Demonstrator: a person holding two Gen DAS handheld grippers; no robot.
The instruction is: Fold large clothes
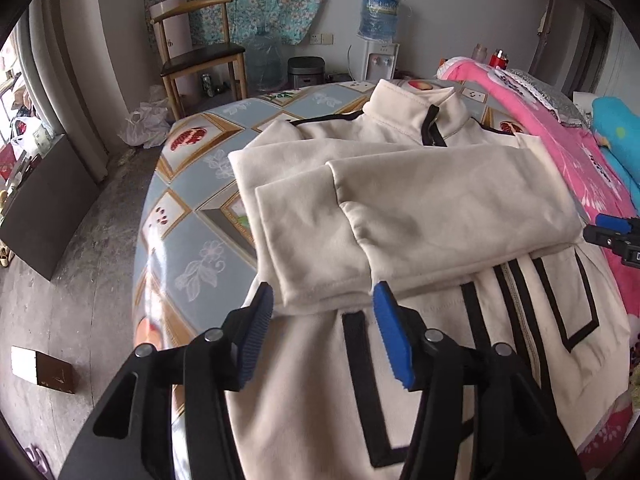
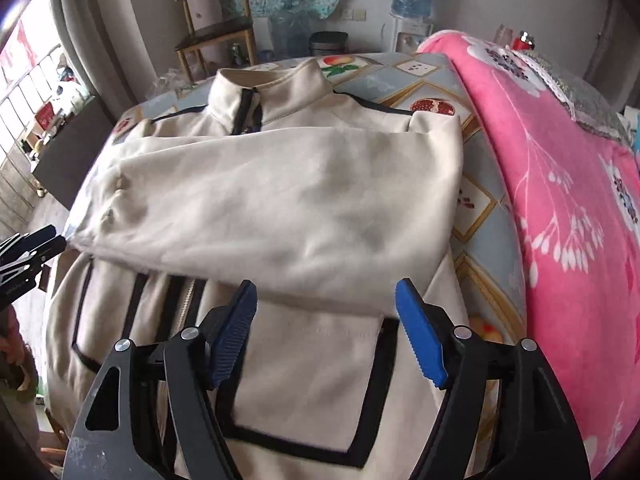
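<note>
A cream jacket (image 1: pixel 420 208) (image 2: pixel 280 208) with black trim lies front up on the patterned table (image 1: pixel 192 248) (image 2: pixel 492 248), collar (image 1: pixel 416 108) at the far side. Both sleeves are folded across its chest, and one cuff (image 1: pixel 304 240) ends near the jacket's left edge. My left gripper (image 1: pixel 323 292) hangs open just short of that cuff, nothing between its blue pads (image 1: pixel 390 336). My right gripper (image 2: pixel 326 286) stands open over the jacket's lower right part near the pocket outline (image 2: pixel 304 392), holding nothing. Each gripper shows at the edge of the other view: the right gripper (image 1: pixel 612 236), the left gripper (image 2: pixel 32 248).
A pink flowered blanket (image 1: pixel 560 160) (image 2: pixel 560 200) lies along the table's right side. A wooden chair (image 1: pixel 200 56), a water dispenser (image 1: pixel 380 40) and spare bottles stand by the far wall. A dark board (image 1: pixel 44 208) and a small box (image 1: pixel 40 368) sit on the floor at left.
</note>
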